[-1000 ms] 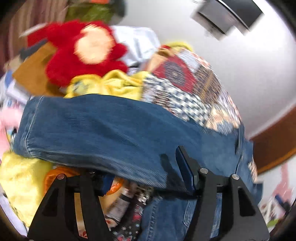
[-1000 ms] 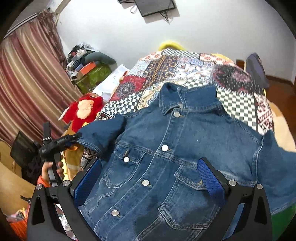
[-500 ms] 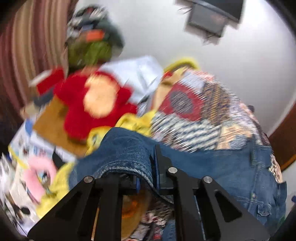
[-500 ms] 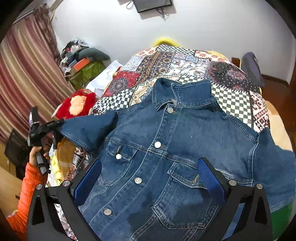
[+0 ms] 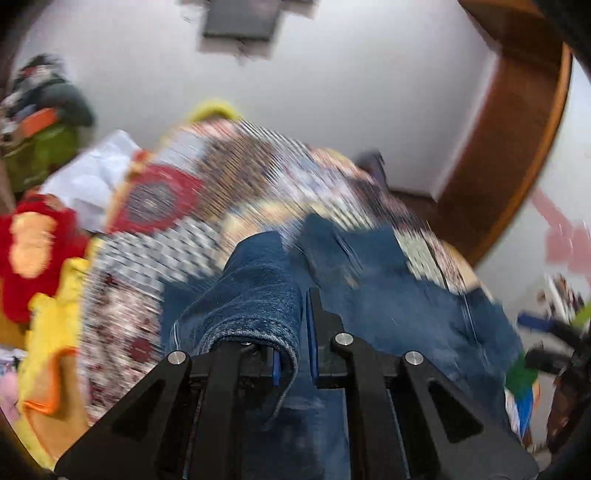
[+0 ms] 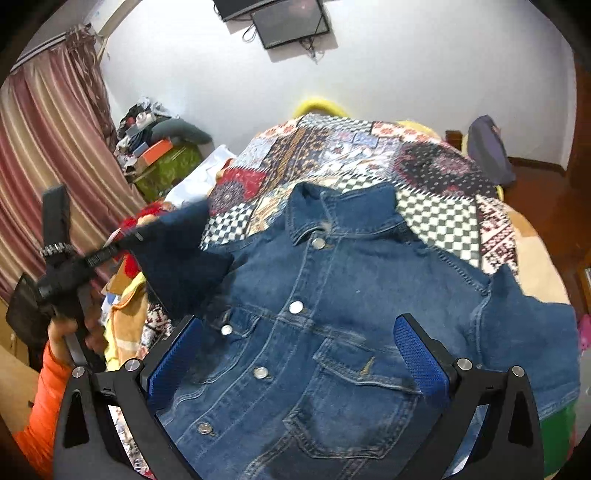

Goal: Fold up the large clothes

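Denim jacket point(image 6: 332, 314) spread front-up and buttoned on a bed under a patchwork quilt point(image 6: 369, 155), one sleeve point(image 5: 255, 295) lifted off the bed's edge.

Left claw point(image 5: 293, 363) is clamped on the sleeve's cuff, cloth draped over one finger; right claw point(image 6: 295, 354) hangs above the jacket's lower front, jaws wide apart with nothing between them. Beside the bed, a red plush toy point(image 5: 33, 251), yellow cloth point(image 5: 51, 325) and a white bundle point(image 5: 92, 181) crowd the floor side near the raised sleeve. Only the right wrist view shows the striped curtain point(image 6: 48, 155), the wall screen point(image 6: 291, 22), a green box point(image 6: 166, 170) and the orange-sleeved hand point(image 6: 70, 332) gripping the left tool; the left wrist view, blurred, shows a wooden door frame point(image 5: 517, 147).
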Tool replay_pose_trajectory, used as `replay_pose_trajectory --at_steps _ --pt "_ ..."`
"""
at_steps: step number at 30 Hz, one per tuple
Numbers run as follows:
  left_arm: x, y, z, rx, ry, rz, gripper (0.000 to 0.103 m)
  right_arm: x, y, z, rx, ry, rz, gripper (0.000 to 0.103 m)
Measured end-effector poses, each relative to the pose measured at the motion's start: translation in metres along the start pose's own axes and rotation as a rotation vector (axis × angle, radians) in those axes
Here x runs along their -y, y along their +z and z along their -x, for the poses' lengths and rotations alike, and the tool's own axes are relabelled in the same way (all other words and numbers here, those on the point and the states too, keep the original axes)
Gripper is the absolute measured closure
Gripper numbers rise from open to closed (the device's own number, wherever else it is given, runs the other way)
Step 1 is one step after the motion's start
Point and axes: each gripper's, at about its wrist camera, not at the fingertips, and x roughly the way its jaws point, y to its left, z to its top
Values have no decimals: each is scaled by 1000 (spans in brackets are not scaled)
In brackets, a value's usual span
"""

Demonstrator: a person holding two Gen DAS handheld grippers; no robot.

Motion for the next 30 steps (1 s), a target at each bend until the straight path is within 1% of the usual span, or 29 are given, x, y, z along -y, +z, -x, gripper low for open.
replay_pose_trajectory --at_steps 5,8,10,12,13,15,16,19,22,24,26,29,30 --pt "58 -40 -53 -182 -98 -82 92 16 -2 1 -16 -6 -18 0" --pt "82 -65 -73 -268 -93 -126 92 20 -6 -4 -46 -24 -18 0" --pt "90 -78 -80 -316 -81 -149 87 23 -10 -8 -70 -29 -14 0" --pt "92 -89 -79 -342 -86 -153 73 22 -12 -13 -87 -31 -4 0" --pt "91 -90 -77 -342 -96 -148 69 20 -14 -14 -91 -34 1 0" --pt "87 -92 -67 -332 -118 -136 46 15 -15 -17 -95 -39 20 0" --pt "84 -93 -59 -319 -117 -134 42 12 -14 -18 -97 -39 26 0" --pt "70 -95 -29 -273 -89 -137 41 -2 -10 -20 -99 -24 55 0" --pt "43 -97 -4 -222 -43 -95 32 -21 -5 -23 -96 -6 92 0" --pt "17 -99 16 -180 9 -51 25 -36 -4 -27 -103 4 123 0" --pt "-3 -103 28 -154 62 -37 21 -53 -4 -35 -122 10 159 0" --pt "-35 -110 44 -133 153 -10 21 -77 -6 -51 -160 22 203 0" --pt "-44 -112 46 -134 168 6 21 -86 -6 -59 -176 28 222 0"
